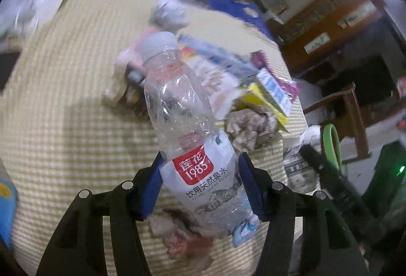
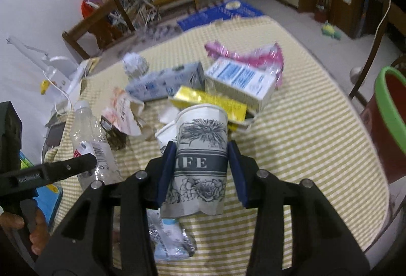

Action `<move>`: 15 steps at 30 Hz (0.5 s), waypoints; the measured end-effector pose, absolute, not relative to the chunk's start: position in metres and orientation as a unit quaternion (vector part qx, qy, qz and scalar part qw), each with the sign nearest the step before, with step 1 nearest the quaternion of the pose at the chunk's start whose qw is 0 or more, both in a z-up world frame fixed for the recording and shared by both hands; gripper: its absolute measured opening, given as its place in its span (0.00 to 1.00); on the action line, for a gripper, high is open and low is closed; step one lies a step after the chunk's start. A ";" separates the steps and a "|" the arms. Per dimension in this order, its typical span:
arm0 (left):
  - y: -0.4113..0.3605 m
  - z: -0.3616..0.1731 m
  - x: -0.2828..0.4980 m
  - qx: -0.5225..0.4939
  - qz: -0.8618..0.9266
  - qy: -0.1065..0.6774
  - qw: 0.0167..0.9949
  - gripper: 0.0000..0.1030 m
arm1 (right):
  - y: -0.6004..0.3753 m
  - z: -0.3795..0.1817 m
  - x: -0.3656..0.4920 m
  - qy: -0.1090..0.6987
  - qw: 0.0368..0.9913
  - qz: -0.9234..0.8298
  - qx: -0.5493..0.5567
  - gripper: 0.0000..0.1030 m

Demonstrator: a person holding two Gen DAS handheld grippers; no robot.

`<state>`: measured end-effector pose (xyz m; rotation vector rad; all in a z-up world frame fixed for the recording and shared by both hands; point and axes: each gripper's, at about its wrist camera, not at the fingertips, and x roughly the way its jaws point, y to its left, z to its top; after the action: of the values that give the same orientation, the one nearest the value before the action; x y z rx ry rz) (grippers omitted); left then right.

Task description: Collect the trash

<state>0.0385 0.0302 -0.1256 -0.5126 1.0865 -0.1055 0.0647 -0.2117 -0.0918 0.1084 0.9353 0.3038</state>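
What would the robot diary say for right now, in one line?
left gripper: shut on water bottle | right gripper: shut on paper cup | bin: at right | boxes, wrappers: on table

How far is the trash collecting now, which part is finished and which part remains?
Nothing visibly binned yet. In hand: the left gripper clamps a crushed clear plastic water bottle, and the right gripper clamps a printed white paper cup. Left on the yellow checked tablecloth: a yellow carton, a white-and-blue box, a pink foil wrapper and crumpled paper. The green-rimmed bin stands beside the table.
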 end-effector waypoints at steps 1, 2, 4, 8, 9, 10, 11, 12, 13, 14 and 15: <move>0.025 -0.119 0.040 -0.228 -0.055 0.503 0.832 0.53 | -0.214 -0.088 0.063 0.443 0.884 0.144 0.051 0.40; 0.024 -0.115 0.039 -0.221 -0.059 0.497 0.837 0.53 | -0.218 -0.080 0.060 0.430 0.891 0.139 0.048 0.40; 0.017 -0.104 0.040 -0.202 -0.067 0.482 0.850 0.53 | -0.227 -0.068 0.054 0.410 0.901 0.132 0.045 0.40; -0.005 -0.082 0.045 -0.162 -0.084 0.452 0.873 0.53 | -0.242 -0.049 0.045 0.382 0.916 0.117 0.042 0.40; -0.009 -0.079 0.044 -0.159 -0.088 0.449 0.875 0.53 | -0.245 -0.047 0.043 0.378 0.918 0.114 0.043 0.40; -0.014 -0.076 0.045 -0.156 -0.092 0.445 0.877 0.53 | -0.250 -0.043 0.040 0.373 0.920 0.110 0.044 0.40; -0.020 -0.073 0.048 -0.152 -0.099 0.441 0.879 0.53 | -0.253 -0.041 0.039 0.370 0.922 0.106 0.044 0.40; -0.024 -0.072 0.048 -0.149 -0.102 0.439 0.880 0.53 | -0.257 -0.038 0.037 0.367 0.924 0.102 0.043 0.40; -0.027 -0.070 0.048 -0.147 -0.106 0.437 0.881 0.53 | -0.262 -0.036 0.036 0.363 0.926 0.096 0.042 0.40; -0.033 -0.068 0.050 -0.143 -0.112 0.435 0.882 0.53 | -0.266 -0.034 0.035 0.361 0.927 0.092 0.043 0.40; -0.036 -0.067 0.050 -0.140 -0.116 0.434 0.883 0.53 | -0.270 -0.033 0.035 0.359 0.928 0.088 0.045 0.40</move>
<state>0.0495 -0.0359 -0.0669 -0.2910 0.9028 -0.2421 0.0346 -0.2702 -0.0331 0.0918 0.7364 0.1811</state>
